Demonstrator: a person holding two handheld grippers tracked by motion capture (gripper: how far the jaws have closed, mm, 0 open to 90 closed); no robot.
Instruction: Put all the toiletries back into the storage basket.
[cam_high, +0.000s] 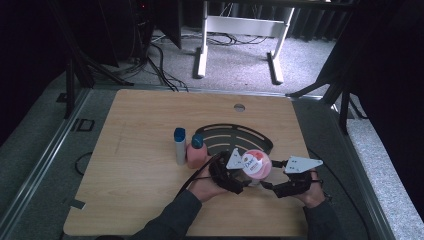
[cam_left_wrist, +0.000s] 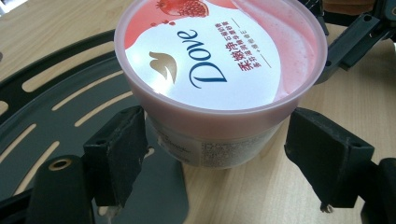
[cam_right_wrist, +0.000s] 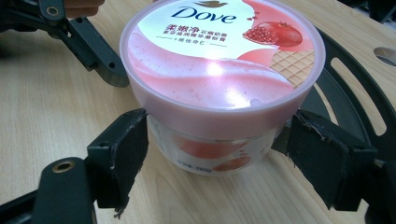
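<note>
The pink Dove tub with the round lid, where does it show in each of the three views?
High view: the pink Dove tub sits lower centre, between both grippers.
Left gripper view: upper centre, between the black jaws.
Right gripper view: upper centre.
Shared landmark: black slotted tray beside it.

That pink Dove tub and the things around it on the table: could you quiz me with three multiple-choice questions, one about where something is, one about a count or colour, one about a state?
1. Where does the Dove tub stand?
A. between the two grippers
B. at the table's far left corner
C. on the floor

2. How many blue-capped bottles stand left of the tub?
A. none
B. two
C. five

3. The tub's lid is
A. off
B. on
C. cracked in half

Answers:
1 A, the left gripper and right gripper flank it.
2 B, a white bottle and a pink bottle.
3 B, the lid covers the tub.
</note>
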